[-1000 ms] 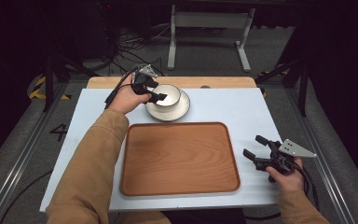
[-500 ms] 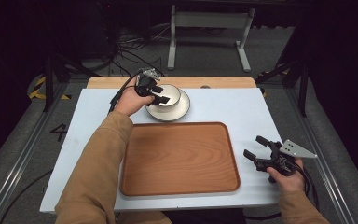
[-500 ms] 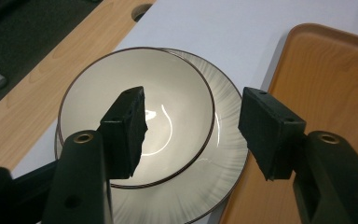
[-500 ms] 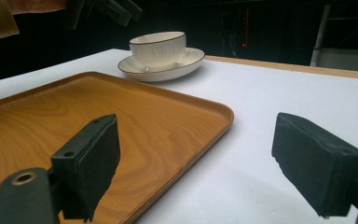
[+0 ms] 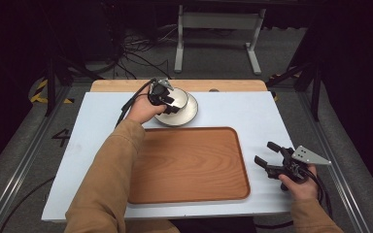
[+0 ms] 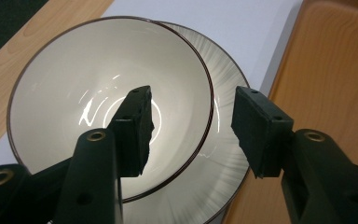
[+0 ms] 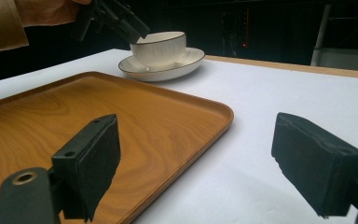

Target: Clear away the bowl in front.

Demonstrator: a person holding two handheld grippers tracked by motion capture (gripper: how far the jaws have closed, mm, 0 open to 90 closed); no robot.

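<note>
From above, my left gripper sits over the bowl on its saucer, beyond the wooden tray. My right gripper rests jaws apart on the table.

Left gripper view: my jaws have just been closing, straddling the bowl's near rim, not yet pressing it (I should seat deeper first).

Right gripper view: bowl upright, so squeeze gently and lift straight.

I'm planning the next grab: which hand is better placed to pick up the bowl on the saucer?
Left. The left gripper is right over the bowl, one of its fingers inside the rim, one outside, jaws just been closing around it. The right gripper sits open beyond the tray, far from the bowl.
</note>
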